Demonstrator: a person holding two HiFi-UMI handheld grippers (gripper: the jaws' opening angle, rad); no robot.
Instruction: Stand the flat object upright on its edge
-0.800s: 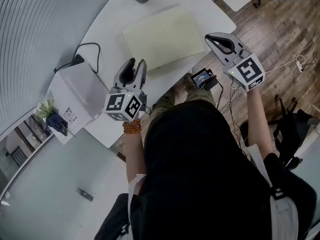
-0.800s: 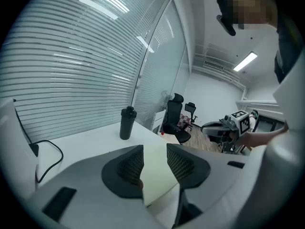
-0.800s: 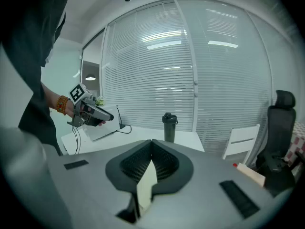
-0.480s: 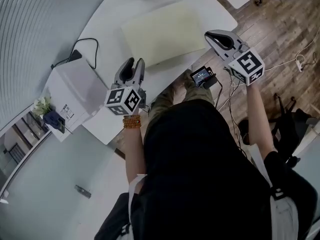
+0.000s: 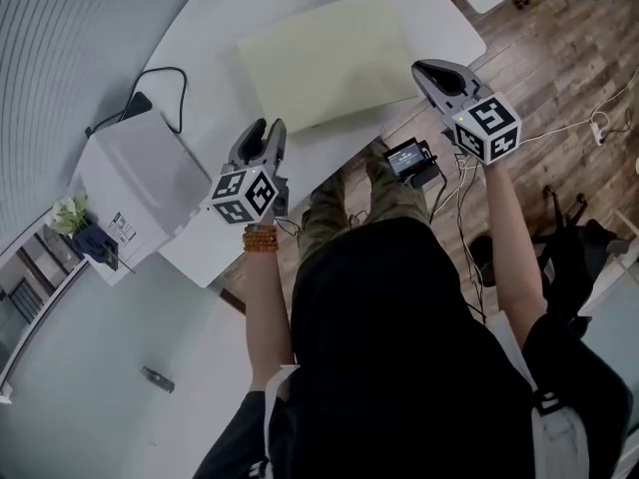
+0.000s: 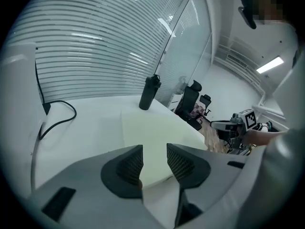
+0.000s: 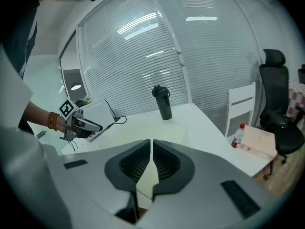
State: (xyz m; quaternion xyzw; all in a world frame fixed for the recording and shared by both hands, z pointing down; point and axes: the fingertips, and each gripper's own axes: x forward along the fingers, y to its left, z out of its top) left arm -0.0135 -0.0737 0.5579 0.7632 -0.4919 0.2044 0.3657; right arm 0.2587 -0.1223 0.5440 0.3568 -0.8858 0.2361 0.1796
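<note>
While poised over the near edge of the white table, held the left gripper with jaws well apart and empty, framing the near edge of the flat object. Lay flat on the table, untouched. Held the right gripper beside the table's right corner, jaws pressed together on nothing.

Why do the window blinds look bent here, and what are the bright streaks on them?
Left gripper view: the wide-angle lens bows the blinds and darkens the corners. Right gripper view: same bowing; the streaks are likely ceiling lights reflected. Head view: milder bending, even light, the pale sheet casts hardly any shadow.
</note>
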